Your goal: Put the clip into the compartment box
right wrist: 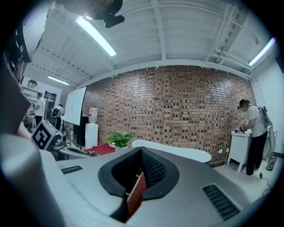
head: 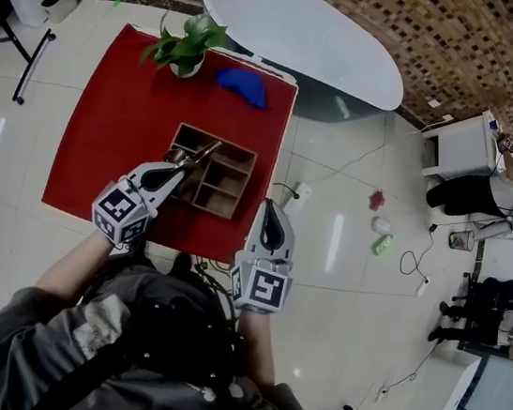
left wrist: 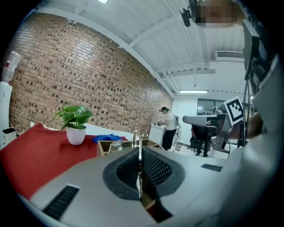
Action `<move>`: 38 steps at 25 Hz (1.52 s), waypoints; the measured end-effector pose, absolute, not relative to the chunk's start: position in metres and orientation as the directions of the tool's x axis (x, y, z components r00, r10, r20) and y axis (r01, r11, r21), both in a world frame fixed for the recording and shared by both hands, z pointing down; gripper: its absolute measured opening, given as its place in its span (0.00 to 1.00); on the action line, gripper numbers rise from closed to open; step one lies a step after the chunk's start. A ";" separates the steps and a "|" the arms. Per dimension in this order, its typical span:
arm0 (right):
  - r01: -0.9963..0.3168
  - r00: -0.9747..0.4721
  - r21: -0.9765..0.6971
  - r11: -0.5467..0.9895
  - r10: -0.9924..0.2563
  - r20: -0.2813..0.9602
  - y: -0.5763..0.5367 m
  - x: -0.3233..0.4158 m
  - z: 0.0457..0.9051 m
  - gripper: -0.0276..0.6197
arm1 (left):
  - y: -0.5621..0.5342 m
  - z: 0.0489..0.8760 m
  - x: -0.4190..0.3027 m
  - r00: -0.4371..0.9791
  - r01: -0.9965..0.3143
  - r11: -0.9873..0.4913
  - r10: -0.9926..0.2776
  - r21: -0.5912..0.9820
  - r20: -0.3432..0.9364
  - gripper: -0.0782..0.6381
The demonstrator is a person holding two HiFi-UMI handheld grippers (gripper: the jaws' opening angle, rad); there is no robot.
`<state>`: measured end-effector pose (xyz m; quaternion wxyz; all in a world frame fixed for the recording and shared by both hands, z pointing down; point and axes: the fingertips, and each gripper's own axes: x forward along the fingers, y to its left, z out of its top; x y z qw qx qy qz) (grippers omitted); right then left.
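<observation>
Our left gripper point(head: 176, 169) has its 2 jaws pressed on the clip point(head: 195, 156), just above the compartment box point(head: 247, 181). Our right gripper point(head: 274, 209) is closed and empty. We think the clip is light, stiff, slippery metal, best pinched on its flat handle.

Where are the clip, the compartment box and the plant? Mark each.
clip point(head: 191, 155): head view, its metal middle.
compartment box point(head: 244, 184): head view, right wall.
plant point(head: 186, 45): head view, leaves.

The clip point(left wrist: 140, 153) is seen only as a thin edge between closed jaws, and a corner of the compartment box point(head: 220, 139) is covered by the left gripper point(head: 183, 164).
</observation>
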<state>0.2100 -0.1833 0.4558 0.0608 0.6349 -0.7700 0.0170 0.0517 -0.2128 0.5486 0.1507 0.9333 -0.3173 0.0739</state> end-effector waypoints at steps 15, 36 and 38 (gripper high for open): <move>-0.982 -0.172 0.052 0.179 -0.978 0.116 -0.177 0.202 0.456 0.05 | -0.207 0.571 0.050 0.764 -0.629 -0.750 -0.546 0.206 0.345 0.16; -0.985 -0.161 0.050 0.166 -0.982 0.098 -0.163 0.188 0.448 0.05 | -0.186 0.555 0.047 0.780 -0.601 -0.783 -0.531 0.159 0.332 0.40; -0.985 -0.160 0.052 0.166 -0.983 0.090 -0.162 0.186 0.445 0.05 | -0.184 0.545 0.044 0.784 -0.595 -0.792 -0.533 0.138 0.318 0.40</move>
